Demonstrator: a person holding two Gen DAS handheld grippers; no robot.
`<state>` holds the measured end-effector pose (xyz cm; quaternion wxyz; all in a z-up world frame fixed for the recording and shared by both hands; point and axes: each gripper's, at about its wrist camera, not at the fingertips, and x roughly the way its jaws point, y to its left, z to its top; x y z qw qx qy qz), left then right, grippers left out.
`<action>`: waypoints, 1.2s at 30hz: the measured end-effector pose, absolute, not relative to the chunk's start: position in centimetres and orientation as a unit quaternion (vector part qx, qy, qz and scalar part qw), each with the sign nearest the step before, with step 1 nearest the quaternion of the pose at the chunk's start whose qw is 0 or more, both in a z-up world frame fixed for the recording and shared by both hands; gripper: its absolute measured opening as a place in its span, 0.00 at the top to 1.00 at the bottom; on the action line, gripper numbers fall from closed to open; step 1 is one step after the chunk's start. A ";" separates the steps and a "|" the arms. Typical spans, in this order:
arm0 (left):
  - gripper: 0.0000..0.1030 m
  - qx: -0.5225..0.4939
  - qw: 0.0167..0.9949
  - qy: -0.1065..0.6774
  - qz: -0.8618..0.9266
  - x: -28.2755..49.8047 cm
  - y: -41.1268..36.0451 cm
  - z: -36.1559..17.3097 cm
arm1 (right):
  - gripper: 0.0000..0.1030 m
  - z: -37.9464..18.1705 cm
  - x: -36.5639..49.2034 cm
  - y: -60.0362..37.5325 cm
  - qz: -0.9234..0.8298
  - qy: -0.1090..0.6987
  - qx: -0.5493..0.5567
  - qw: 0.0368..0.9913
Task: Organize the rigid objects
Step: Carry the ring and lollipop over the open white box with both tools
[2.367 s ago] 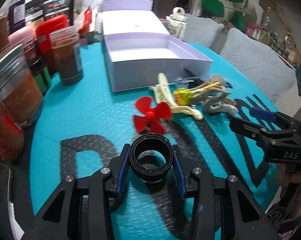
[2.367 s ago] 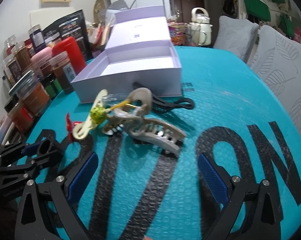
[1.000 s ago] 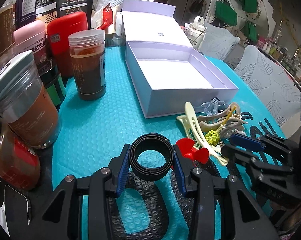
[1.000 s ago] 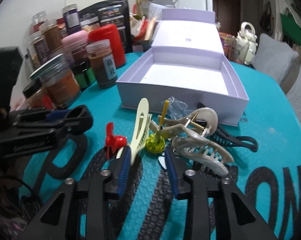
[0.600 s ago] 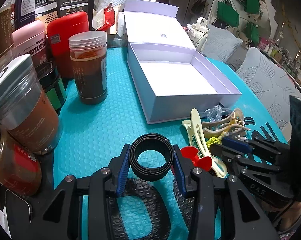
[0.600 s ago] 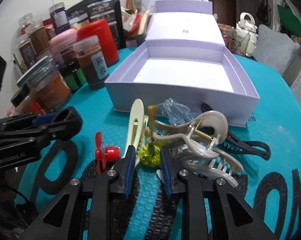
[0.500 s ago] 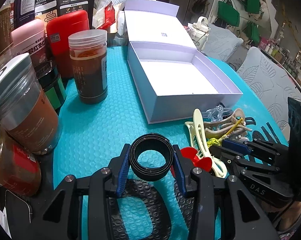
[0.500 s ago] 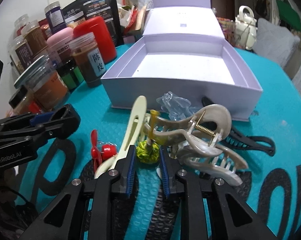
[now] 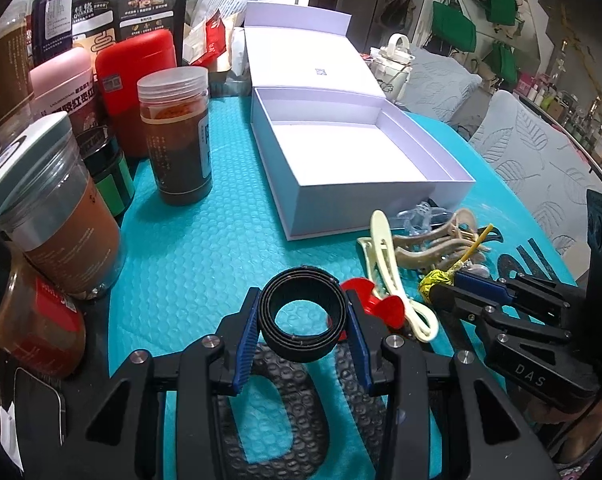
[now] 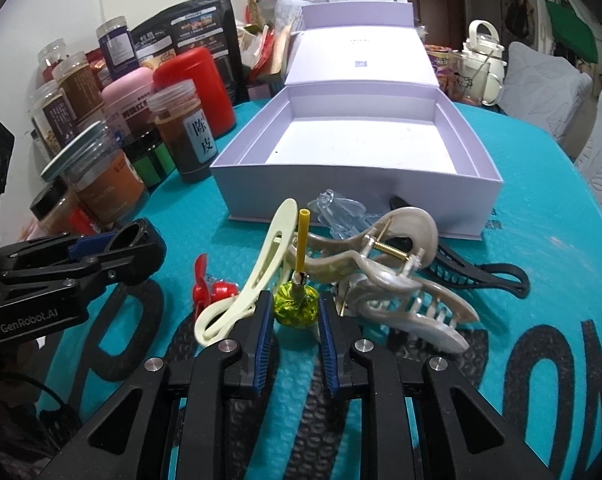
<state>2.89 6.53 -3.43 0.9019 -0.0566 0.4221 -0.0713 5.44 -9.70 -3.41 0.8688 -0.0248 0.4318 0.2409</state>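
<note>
Both grippers work at the bottom of their frames: the right gripper (image 10: 295, 320) is clamped on a yellow-green wrapped lollipop (image 10: 295, 304), its yellow stick rising toward frame centre, while the left gripper (image 9: 303, 330) grips a black coiled strap roll (image 9: 303, 314) between its blue pads. Just past the lollipop, in the middle of the right wrist view, lies a heap of hair clips on the teal bubble mat (image 10: 541, 208): a cream clip (image 10: 261, 264) left of centre, a pearly beige claw clip (image 10: 385, 276) right of centre, a black clip (image 10: 481, 270) at right and a clear one (image 10: 339, 216) behind. A red toy propeller (image 10: 211, 290) lies left of the cream clip. Beyond, at upper centre, stands an open lavender box (image 10: 357, 196), empty inside. Jars (image 10: 183, 128) crowd the upper left.
</note>
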 end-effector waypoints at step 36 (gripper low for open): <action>0.61 -0.021 0.930 0.350 -0.113 0.4 -1.2 3.0 | 0.79 3.1 0.4 -16.2 0.246 0.361 -0.023 0.899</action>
